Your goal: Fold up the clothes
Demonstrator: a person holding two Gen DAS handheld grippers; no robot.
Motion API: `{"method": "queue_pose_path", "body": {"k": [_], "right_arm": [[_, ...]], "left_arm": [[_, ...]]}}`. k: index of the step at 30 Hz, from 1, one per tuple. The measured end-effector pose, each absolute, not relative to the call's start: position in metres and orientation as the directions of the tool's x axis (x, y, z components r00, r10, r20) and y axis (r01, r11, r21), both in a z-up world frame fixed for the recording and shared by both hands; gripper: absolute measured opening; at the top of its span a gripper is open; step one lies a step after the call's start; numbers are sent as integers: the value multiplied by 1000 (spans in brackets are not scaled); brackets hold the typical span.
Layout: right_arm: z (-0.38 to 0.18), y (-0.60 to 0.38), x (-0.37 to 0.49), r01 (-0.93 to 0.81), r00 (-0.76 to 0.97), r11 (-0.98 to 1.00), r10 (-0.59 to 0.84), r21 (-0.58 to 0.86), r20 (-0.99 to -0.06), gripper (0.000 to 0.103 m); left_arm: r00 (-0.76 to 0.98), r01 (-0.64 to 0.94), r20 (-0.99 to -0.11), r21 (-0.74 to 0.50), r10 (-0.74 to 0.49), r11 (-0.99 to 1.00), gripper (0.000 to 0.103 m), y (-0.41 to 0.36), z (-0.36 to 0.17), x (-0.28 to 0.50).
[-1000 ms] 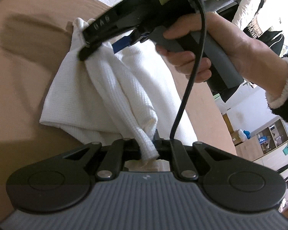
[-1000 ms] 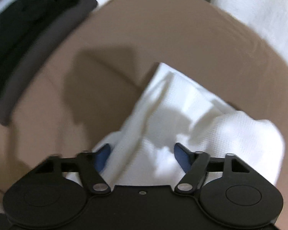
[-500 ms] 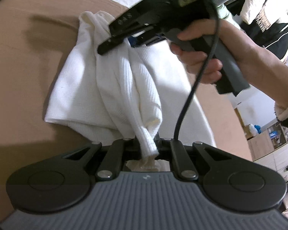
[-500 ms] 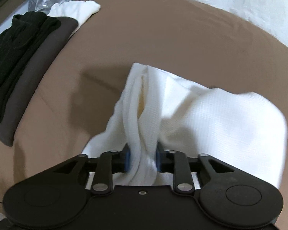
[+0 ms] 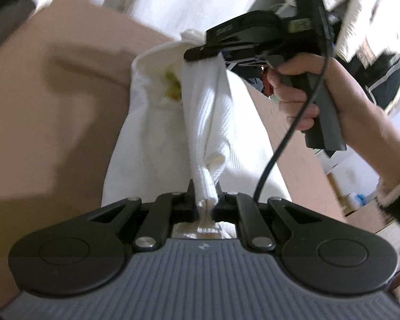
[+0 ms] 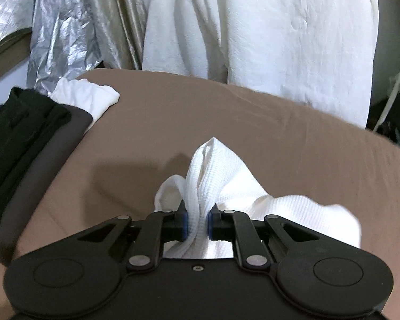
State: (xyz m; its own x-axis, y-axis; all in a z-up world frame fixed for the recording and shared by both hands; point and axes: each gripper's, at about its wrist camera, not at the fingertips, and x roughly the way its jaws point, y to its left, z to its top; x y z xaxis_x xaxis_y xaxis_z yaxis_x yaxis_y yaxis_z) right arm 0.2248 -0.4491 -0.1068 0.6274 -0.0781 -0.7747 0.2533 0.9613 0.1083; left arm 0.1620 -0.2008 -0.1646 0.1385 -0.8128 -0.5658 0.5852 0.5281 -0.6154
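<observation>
While gripping, right hand (image 5: 306, 93) tilts downward (wrist raised).

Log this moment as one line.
left claw: shut on garment | right claw: just closed on garment | garment: stretched between claws over bed

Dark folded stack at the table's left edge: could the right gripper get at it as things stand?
Probably not right away. The brown surface toward the dark folded stack looks free, but the right gripper has its jaws, which have just been closing, clamped on the white garment, which the left gripper also pinches.
</observation>
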Motion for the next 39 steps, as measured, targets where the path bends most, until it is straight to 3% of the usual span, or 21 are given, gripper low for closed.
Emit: {"method": "queue_pose_path", "body": {"k": [3,4,6,13,16,18,22,26,28,30,32,33,34,35,36,39], "right_arm": [[-140,-431,265,230,561,961,-3,152,-828,18],[-149,-429,271,225,544,959,21,169,-839,27],[-159,-426,277,198,536,958,71,207,-841,33],[-128,-475,239,242,717,866,145,438,-682,41],[-115,-497,211,266,744,854,113,447,-658,53],[-115,-511,188,306,741,866,45,396,-670,53],[-125,-536,147,371,724,853,-19,367,-689,53],[-141,-538,123,347,730,845,29,407,-683,53],[-147,-533,121,310,728,865,50,394,-684,53],[-148,-525,118,257,732,889,77,379,-677,53],[-146,-514,119,200,732,915,98,350,-675,53],[-147,-507,123,169,730,928,108,332,-675,55],[-151,-502,126,150,725,936,114,318,-679,61],[-156,-497,128,131,720,944,119,303,-683,65],[-164,-496,128,121,702,951,119,283,-702,66],[-181,-492,121,98,658,974,91,205,-747,66]], "left_arm": [[94,501,-608,-656,-789,565,8,-192,-185,169],[79,474,-641,-649,-763,595,8,-191,-194,173],[68,429,-656,-661,-752,615,9,-189,-205,181],[132,507,-674,-584,-727,633,9,-186,-189,167],[108,455,-728,-569,-677,685,14,-182,-192,170],[93,393,-743,-584,-662,711,25,-170,-198,175],[171,362,-722,-586,-670,725,25,-152,-181,178],[349,524,-595,-517,-724,677,34,-152,-136,166],[349,568,-512,-551,-785,612,36,-161,-124,165],[275,606,-488,-581,-829,543,38,-186,-127,172],[190,601,-552,-589,-812,541,38,-219,-142,188],[196,564,-635,-550,-747,616,38,-234,-157,192],[197,527,-711,-504,-675,684,33,-247,-172,197],[216,505,-763,-446,-609,739,8,-247,-184,198],[228,501,-770,-432,-596,750,5,-244,-193,198],[193,424,-749,-519,-634,742,6,-224,-192,206]]}}
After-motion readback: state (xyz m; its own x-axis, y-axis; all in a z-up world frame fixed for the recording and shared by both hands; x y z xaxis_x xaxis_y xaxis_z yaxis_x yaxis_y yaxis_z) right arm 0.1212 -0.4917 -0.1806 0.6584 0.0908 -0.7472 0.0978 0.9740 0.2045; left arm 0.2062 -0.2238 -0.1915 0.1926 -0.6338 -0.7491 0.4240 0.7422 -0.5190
